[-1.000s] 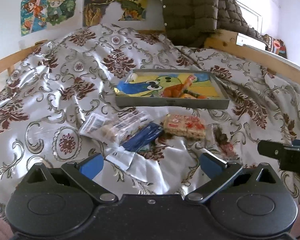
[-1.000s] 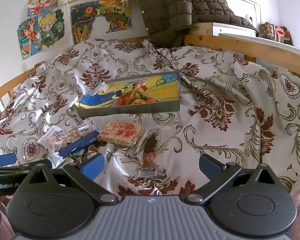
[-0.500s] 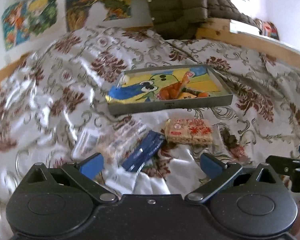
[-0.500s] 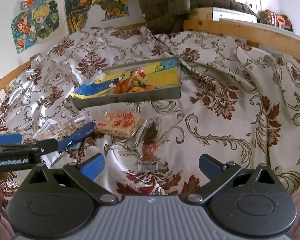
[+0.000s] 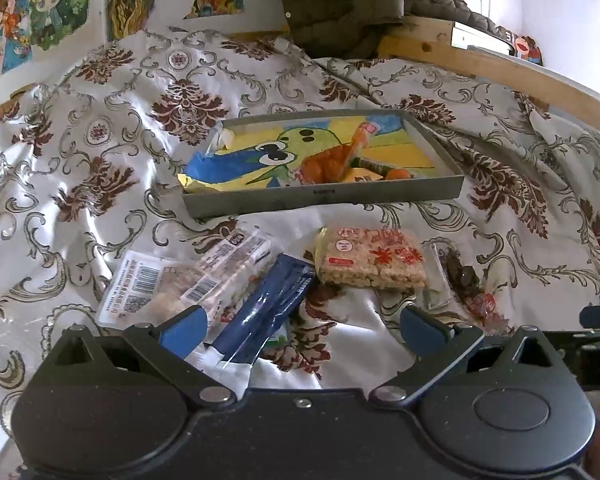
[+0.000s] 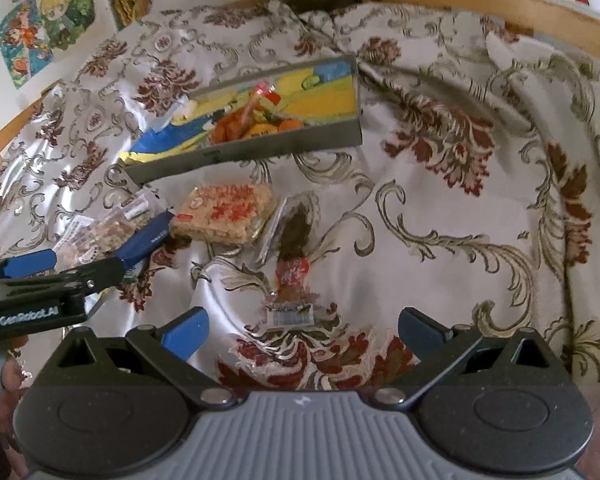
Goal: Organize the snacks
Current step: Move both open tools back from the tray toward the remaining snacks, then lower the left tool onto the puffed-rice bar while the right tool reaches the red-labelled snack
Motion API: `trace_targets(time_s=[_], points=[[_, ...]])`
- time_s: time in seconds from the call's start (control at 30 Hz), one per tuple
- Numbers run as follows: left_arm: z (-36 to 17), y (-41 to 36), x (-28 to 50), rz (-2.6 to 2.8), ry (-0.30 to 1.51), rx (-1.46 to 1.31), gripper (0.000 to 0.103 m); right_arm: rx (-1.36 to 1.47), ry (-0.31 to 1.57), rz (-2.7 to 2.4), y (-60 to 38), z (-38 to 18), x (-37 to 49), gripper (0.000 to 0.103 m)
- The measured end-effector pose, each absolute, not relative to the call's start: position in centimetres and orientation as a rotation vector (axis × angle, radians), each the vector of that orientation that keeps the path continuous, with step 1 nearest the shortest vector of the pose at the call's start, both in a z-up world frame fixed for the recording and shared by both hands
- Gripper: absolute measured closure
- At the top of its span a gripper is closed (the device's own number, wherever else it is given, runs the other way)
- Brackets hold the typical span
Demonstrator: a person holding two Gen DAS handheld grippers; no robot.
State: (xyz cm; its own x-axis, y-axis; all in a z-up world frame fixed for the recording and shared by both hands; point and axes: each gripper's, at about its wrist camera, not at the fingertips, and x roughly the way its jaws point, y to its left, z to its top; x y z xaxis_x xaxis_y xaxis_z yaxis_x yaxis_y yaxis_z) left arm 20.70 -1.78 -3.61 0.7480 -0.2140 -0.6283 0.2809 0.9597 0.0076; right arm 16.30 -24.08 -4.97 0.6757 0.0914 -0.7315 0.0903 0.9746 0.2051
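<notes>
Moved: both hand-held grippers have come lower and closer to the loose snacks since a second ago; the packets fill more of each view.
Left hand-held gripper (image 5: pixel 300 328): jaws spread wide, empty, over the blue packet (image 5: pixel 268 312).
Right hand-held gripper (image 6: pixel 300 328): jaws wide apart, empty, above the dark packet (image 6: pixel 294 248).
Snacks: clear bags (image 5: pixel 188 276), blue packet, rice cake (image 5: pixel 370 258) and dark packet lie on the bed (image 5: pixel 100 184), just before the tray (image 5: pixel 320 198).
Tray: already holds orange snacks (image 5: pixel 332 162).
Risk: slick quilt may bunch between the fingers; overlapping wrappers could lift together or slip; the two grippers, close together, could collide.
</notes>
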Motion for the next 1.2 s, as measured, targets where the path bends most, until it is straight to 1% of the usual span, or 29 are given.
trace_targets(time_s=[0.3,0.53,0.67,0.83,0.93,1.1,1.13,1.2], points=[[-4.4,-1.6,22.1,-0.283,0.683,0.069,0.001,0.267,0.915,0.011,-25.2,-6.0,18.9,0.000],[-4.7,-1.2,22.8,-0.308,0.680,-0.033,0.001,0.314,0.969,0.023,-27.5,-6.3,21.8,0.000],[-5.3,-1.9,24.1,-0.353,0.697,-0.086,0.001,0.269,0.937,0.064,-28.4,-5.9,23.0,0.000],[-6.4,-3.0,25.8,-0.424,0.747,-0.197,0.001,0.151,0.835,0.131,-28.4,-4.5,23.3,0.002],[-7.0,-3.5,26.9,-0.448,0.782,-0.283,0.001,0.132,0.829,0.169,-27.8,-4.6,23.4,0.007],[-8.7,-3.7,28.4,-0.431,0.837,-0.454,0.001,0.078,0.861,0.219,-26.2,-5.4,23.8,0.025],[-9.2,-3.7,28.7,-0.418,0.848,-0.493,0.001,0.061,0.863,0.228,-25.8,-5.5,23.8,0.026],[-10.0,-3.5,29.2,-0.413,0.859,-0.569,0.001,0.031,0.872,0.248,-25.0,-5.8,23.8,0.034]])
